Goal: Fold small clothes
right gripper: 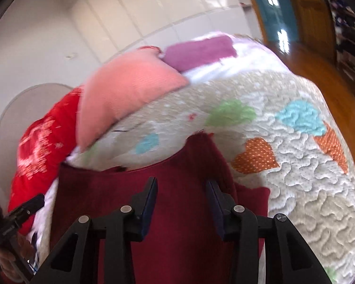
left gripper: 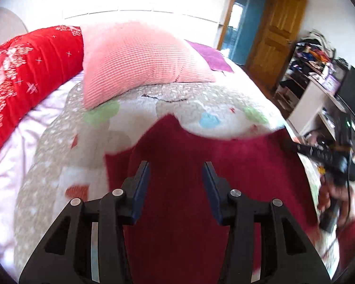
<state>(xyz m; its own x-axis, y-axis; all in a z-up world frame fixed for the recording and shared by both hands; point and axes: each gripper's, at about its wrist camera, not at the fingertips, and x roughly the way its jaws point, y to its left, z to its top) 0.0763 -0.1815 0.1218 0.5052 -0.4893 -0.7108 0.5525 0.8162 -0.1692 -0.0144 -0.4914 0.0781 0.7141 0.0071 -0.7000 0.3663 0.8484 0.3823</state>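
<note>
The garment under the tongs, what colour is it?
Dark red garment, best in the left wrist view.

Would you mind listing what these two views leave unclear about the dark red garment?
- Garment near edge: cut off by the frame bottom and hidden by the left claw, left view.
- Its shape, sleeves: motion blur, both views.
- Its lower part: behind the right claw, right view.

Garment [left gripper: 201,165] on quilt [left gripper: 59,165], before pillow [left gripper: 135,61]
</note>
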